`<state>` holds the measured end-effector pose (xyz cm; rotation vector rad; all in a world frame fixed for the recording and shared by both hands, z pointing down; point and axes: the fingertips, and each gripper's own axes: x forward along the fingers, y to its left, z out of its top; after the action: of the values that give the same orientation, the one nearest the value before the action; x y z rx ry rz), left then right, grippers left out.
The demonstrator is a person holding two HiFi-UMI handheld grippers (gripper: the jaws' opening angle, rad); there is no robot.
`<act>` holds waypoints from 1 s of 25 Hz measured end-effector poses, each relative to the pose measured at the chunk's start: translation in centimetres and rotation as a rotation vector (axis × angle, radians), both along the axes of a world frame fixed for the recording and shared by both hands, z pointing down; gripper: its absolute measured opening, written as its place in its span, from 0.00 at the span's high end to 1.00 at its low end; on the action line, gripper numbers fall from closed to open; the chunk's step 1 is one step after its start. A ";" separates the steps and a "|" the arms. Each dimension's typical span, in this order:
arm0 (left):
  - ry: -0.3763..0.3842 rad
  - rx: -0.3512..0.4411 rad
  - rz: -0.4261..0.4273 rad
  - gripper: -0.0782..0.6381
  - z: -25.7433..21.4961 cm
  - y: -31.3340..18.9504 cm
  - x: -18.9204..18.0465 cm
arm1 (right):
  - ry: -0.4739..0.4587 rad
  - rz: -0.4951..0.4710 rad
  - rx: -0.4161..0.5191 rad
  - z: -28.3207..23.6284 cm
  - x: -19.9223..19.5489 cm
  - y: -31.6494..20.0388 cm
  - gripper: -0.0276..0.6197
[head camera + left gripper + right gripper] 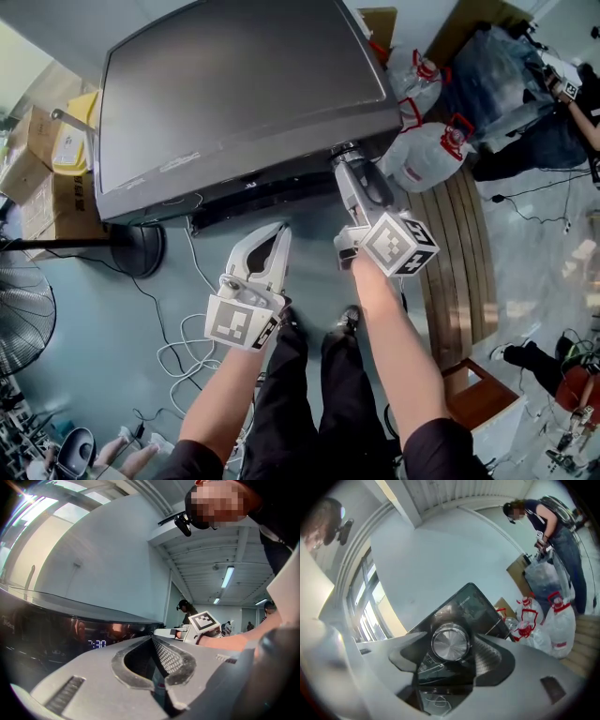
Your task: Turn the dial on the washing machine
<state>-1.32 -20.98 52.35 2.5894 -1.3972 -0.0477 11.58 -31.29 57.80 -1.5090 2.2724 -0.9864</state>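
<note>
Cables [178, 354] loop on the floor [112, 309] at the left. Just right of them the left tongs [281, 232] [153, 640] hang pressed together and empty, short of the washing machine [244, 84]. Farther right, the right tongs [349, 161] [446, 642] are spread either side of the silver dial [343, 148] [450, 642] at the machine's front right corner.

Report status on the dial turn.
Right gripper: jaws open, flanking the dial. Left gripper: shut, empty, clear of the washing machine. Nothing in the way.
</note>
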 end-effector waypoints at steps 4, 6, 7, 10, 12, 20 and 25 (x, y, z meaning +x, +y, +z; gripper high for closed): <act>0.005 -0.010 -0.008 0.87 -0.5 0.4 -0.2 | 0.241 -0.036 0.073 -0.7 0.5 1.8 0.51; -0.002 -0.003 -0.016 0.87 -1.2 0.3 -0.3 | 0.360 -0.069 0.135 -1.9 0.3 2.6 0.51; -0.008 0.002 -0.018 0.87 -1.6 0.3 -0.3 | 0.414 -0.083 0.167 -2.7 0.2 3.0 0.54; -0.011 0.008 -0.027 0.87 -3.2 0.8 -0.6 | 0.544 -0.127 0.248 -5.0 -0.2 5.0 0.65; -0.010 0.008 -0.041 0.87 -4.4 1.4 -0.8 | 0.595 -0.158 0.273 -6.0 -0.2 6.4 0.69; -0.017 -0.024 -0.124 0.87 -9.7 4.1 -2.3 | 0.578 -0.206 0.302 -12.1 1.2 10.8 0.91; -0.028 -0.031 -0.163 0.87 -13.2 7.1 -2.4 | 0.532 -0.248 0.310 -16.7 2.0 14.2 0.92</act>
<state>-3.74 -13.91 39.16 2.4551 -1.6036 -0.0135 13.55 -17.06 41.15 -1.5063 2.8631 -0.2611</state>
